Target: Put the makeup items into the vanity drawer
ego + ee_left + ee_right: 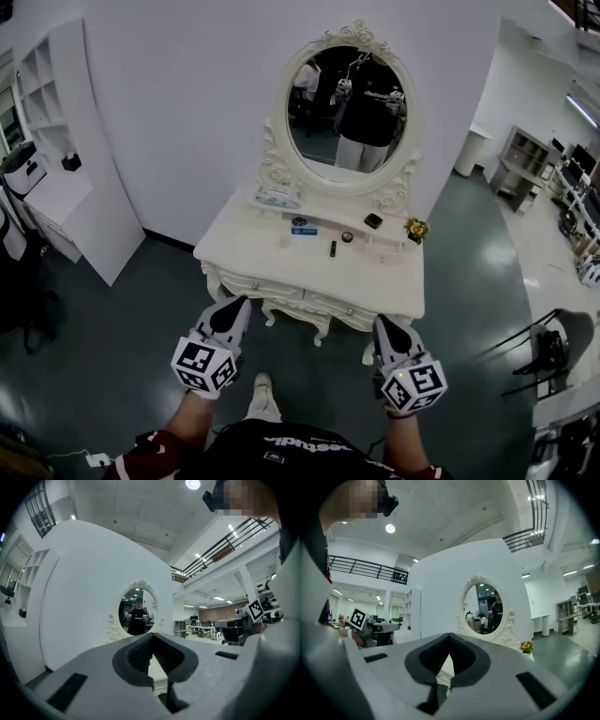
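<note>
My left tool [241, 302] and right tool [381, 324] are both closed and empty. The makeup items [332, 248] lie ahead on the desk [375, 281], above its shut drawer [281, 291].

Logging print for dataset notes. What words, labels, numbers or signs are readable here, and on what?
Nothing reads clearly.
On the shirt: white lettering, upside down, cut off, too blurred to quote.
On the blue box on the vanity: print too small.
On the left gripper and right gripper: cubes with black-and-white square patterns, no words.
</note>
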